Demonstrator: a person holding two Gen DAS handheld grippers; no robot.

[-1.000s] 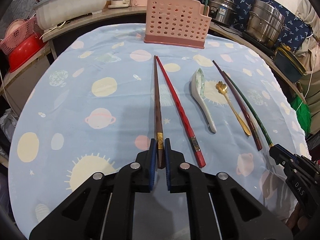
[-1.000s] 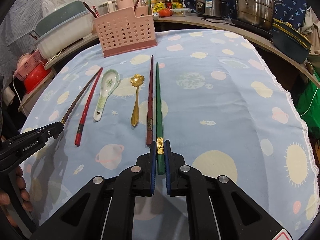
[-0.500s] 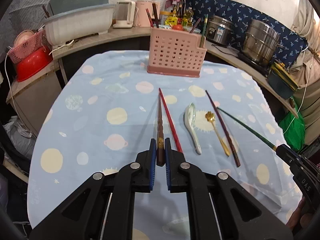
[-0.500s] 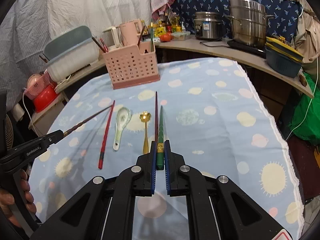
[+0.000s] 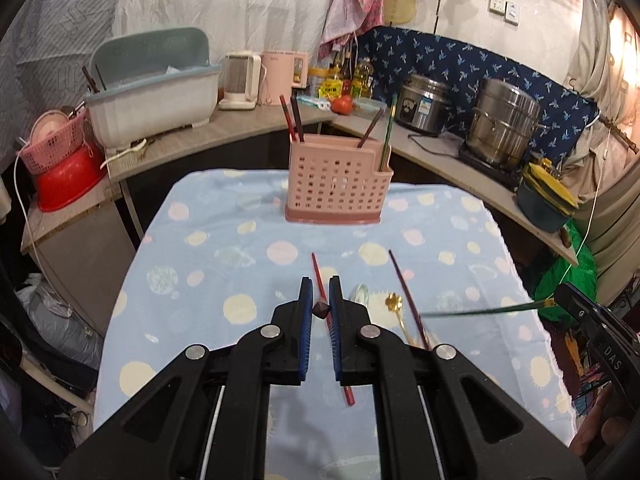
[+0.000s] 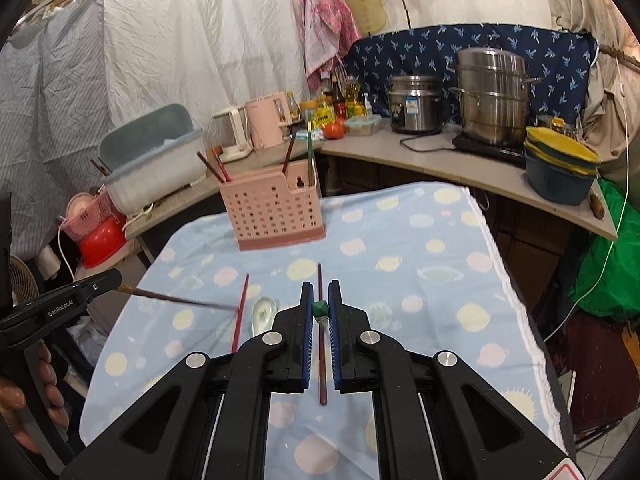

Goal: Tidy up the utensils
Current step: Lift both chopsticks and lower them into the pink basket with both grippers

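Home kitchen, cramped & improvised. An L-shaped worktop (image 6: 460, 160) runs along the back & right walls, carrying a rice cooker (image 6: 414, 104), a stacked steel steamer pot (image 6: 494, 96) on a hob, a pink kettle (image 6: 266, 124), oil & sauce bottles (image 6: 346, 100), a tomato (image 6: 334, 131) and a dish-drainer tub (image 6: 156, 160). White sheets (image 6: 180, 40) and a navy patterned cloth (image 6: 440, 52) cover the walls. In front, a table under a blue planet-print cloth (image 6: 420, 248) holds a pink utensil caddy (image 6: 272, 210) near its far edge.
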